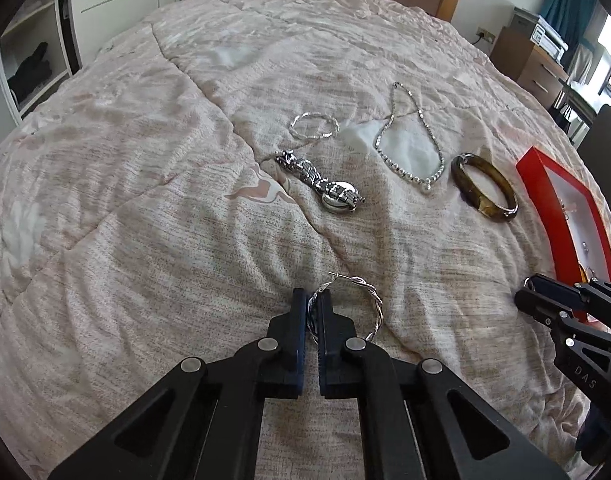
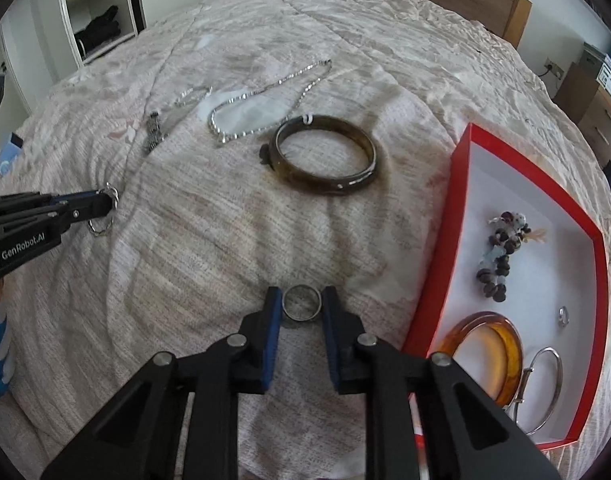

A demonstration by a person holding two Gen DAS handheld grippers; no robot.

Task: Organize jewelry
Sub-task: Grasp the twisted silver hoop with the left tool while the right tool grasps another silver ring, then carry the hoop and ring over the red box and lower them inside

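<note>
Ring sits pinched inside right gripper.

Soft daylight, fisheye-warped edges, dark corners, slight blur

Left tool clamped — right tool narrowly parted.

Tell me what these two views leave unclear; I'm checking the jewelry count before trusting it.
- Red box, left wrist view: cut off by the right edge and the right gripper, contents unreadable.
- Watch, right wrist view: blurred, dial not visible.
- Silver bangle, right wrist view: lower part hidden behind the gripper arm.
- Twisted hoop earring, left wrist view: part hidden between the left gripper pads.
</note>
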